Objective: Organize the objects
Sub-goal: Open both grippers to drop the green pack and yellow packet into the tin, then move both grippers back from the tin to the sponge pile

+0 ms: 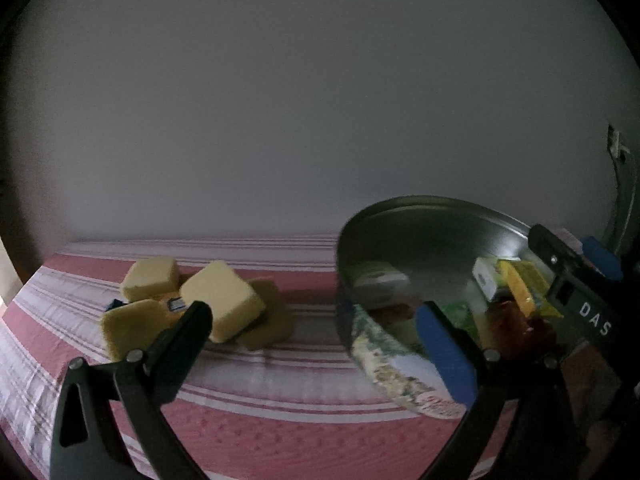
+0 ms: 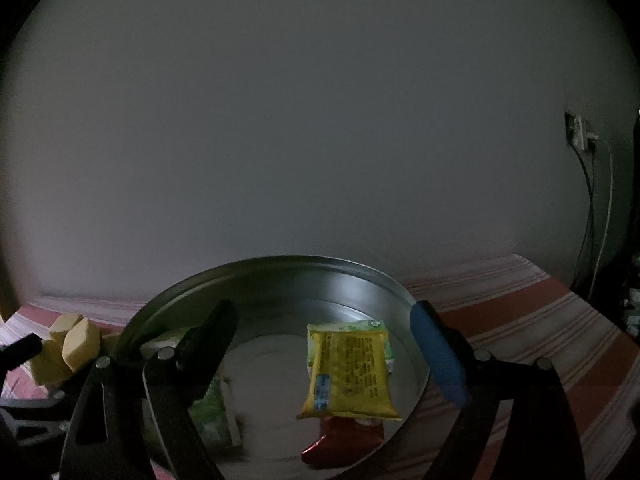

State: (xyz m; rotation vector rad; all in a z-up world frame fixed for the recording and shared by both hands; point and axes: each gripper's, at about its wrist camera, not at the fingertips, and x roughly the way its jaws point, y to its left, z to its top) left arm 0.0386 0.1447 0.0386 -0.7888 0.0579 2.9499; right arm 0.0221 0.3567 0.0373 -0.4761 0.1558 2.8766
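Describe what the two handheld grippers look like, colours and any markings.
Both are matte black two-finger tools with flat linkage arms joined by silver rivets. On the left gripper one finger carries a blue pad; the other shows only black. The right gripper looks the same, with a blue pad on one finger. In the left wrist view its body shows white letters "DAS". No hands, sleeves or cables on them show.

black fingers (image 1: 176, 344), blue pads (image 2: 438, 354)

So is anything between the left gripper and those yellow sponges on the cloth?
Nothing visible. The left gripper is open and empty, and only bare striped cloth lies before the yellow sponges. The metal tin sits off to the right.
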